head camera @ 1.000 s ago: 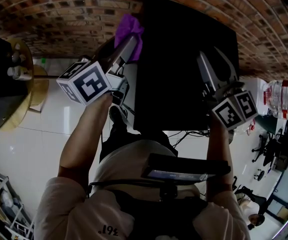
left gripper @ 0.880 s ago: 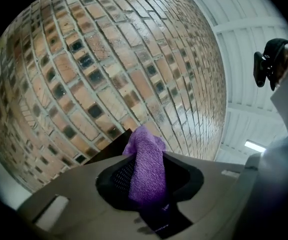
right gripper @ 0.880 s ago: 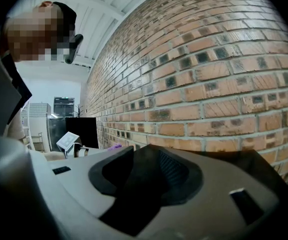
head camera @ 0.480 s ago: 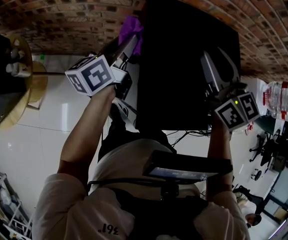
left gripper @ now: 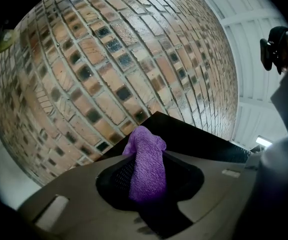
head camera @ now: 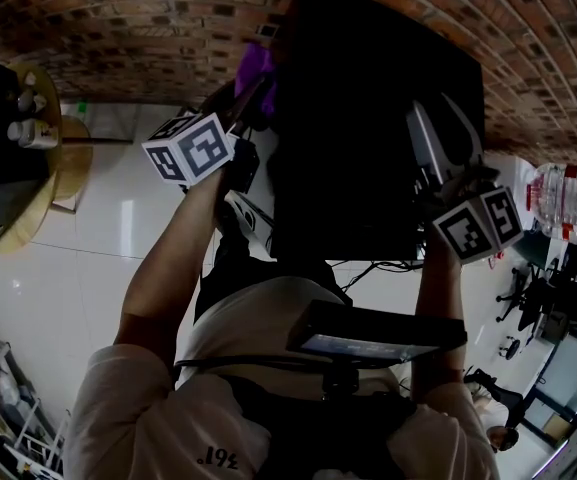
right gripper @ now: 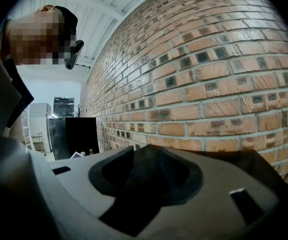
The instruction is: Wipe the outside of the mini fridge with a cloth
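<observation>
— Cloth [head camera: 256, 66] first: in the head view, where is it sitting?
— The left gripper [head camera: 258, 93] is pinching the purple cloth at its tips. It is pressing it against the black mini fridge [head camera: 368, 118] just to that gripper's right, near the upper corner by the brick wall [head camera: 118, 28].
— And the right gripper [head camera: 440, 133]?
— It is resting on the mini fridge's other side, well apart from the left gripper.
— What is the left gripper view showing?
— Its jaws are clamping the cloth [left gripper: 146, 166], which is bunching up past their tips. The mini fridge [left gripper: 193, 139] is lying just beyond them.
— And the right gripper view?
— Those jaws are gripping the dark edge of the mini fridge [right gripper: 243, 160], with the brick wall straight ahead of them.
</observation>
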Demonstrator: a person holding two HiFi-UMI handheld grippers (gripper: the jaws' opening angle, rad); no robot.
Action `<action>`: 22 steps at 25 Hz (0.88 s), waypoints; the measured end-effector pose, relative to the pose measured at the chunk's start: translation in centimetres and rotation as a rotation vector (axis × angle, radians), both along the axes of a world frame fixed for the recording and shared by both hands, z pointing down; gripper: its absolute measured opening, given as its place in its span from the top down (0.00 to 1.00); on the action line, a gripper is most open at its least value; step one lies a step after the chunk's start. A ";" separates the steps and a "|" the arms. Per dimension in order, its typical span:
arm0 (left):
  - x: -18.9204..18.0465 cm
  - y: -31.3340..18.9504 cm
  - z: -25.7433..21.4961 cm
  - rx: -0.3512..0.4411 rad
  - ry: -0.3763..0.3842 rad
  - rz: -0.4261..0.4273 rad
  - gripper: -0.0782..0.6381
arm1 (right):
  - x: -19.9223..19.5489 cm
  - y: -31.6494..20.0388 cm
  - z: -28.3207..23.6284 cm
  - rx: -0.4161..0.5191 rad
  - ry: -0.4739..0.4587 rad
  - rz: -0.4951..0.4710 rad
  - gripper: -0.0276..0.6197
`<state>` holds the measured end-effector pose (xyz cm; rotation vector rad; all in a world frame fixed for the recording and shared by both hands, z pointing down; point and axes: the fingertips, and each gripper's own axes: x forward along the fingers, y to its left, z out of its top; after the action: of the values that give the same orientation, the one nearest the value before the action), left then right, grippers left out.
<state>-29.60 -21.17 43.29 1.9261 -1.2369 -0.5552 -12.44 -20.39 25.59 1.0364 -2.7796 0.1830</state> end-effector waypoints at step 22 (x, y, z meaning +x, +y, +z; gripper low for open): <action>0.2 -0.8 9.7 -0.086 -0.049 0.011 0.73 | 0.1 -0.1 0.0 0.003 0.005 -0.001 0.73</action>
<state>-29.37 -22.01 52.95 1.8834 -1.2599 -0.4445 -12.36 -20.45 25.58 1.0347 -2.7767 0.1765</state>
